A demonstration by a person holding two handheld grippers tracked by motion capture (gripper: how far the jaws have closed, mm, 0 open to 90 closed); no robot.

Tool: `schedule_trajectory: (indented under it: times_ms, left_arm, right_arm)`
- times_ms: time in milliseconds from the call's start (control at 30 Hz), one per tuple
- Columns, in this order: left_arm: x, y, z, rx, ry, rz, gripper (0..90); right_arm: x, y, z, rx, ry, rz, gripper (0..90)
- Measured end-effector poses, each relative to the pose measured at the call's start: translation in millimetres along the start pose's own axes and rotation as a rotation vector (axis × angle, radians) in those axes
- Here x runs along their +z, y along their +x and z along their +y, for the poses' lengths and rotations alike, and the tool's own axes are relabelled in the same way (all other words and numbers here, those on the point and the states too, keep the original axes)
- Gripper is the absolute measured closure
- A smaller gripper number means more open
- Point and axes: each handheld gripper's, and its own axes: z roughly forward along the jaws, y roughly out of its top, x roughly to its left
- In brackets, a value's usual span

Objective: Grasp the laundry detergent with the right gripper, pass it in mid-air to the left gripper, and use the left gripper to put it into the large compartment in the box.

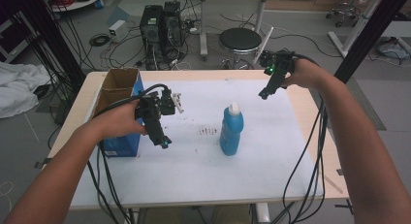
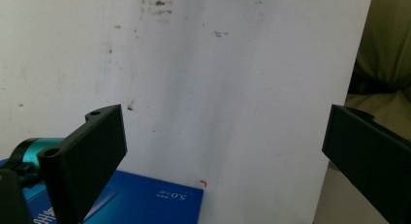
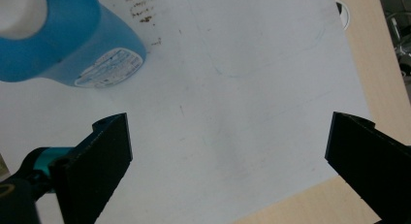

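We've got the left gripper [image 2: 223, 151] spread wide w/ nothing between jaws, above the blue box [image 2: 145, 202]. Right gripper [image 3: 228, 156] likewise wide, holding nothing. Blue bottle [image 1: 231, 129], white cap, stands upright mid-table [image 1: 194, 175], btwn both grippers.

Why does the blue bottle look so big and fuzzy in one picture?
In the right gripper view the blue bottle sits close to the camera, so it looks huge, soft-edged and cut off at the frame's edge; in the high view the same bottle stands farther off, small and fairly sharp, under even light with only a faint shadow.
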Motion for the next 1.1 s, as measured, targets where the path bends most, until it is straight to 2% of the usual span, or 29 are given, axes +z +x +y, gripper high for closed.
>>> schedule_trajectory:
  times_ms: [133,400,533,700,1000,1100]
  left_arm:
    - [1.4,-0.1,0.9,-0.001,-0.004,-0.002,2.0]
    - [4.8,0.8,2.1,-0.004,-0.01,-0.005,2.1]
    - [7.5,0.7,1.9,-0.004,-0.007,-0.007,2.1]
    - [8.0,0.8,1.6,-0.001,-0.009,-0.007,2.1]
    - [10.0,0.6,2.7,-0.003,-0.015,-0.009,2.1]
    - [10.3,0.3,3.6,0.001,-0.016,-0.008,2.0]
  right_arm:
    - [10.3,-0.6,-8.8,0.031,0.006,0.004,1.9]
    - [27.6,-2.1,-20.8,0.136,-0.008,0.017,1.9]
    - [34.8,-3.2,-26.8,0.187,-0.009,-0.001,1.9]
    - [44.7,-4.3,-35.8,0.267,-0.016,-0.006,1.9]
    - [55.6,-7.6,-52.2,0.458,-0.014,0.0,2.8]
    - [58.5,-7.3,-54.4,0.471,-0.004,-0.004,2.8]
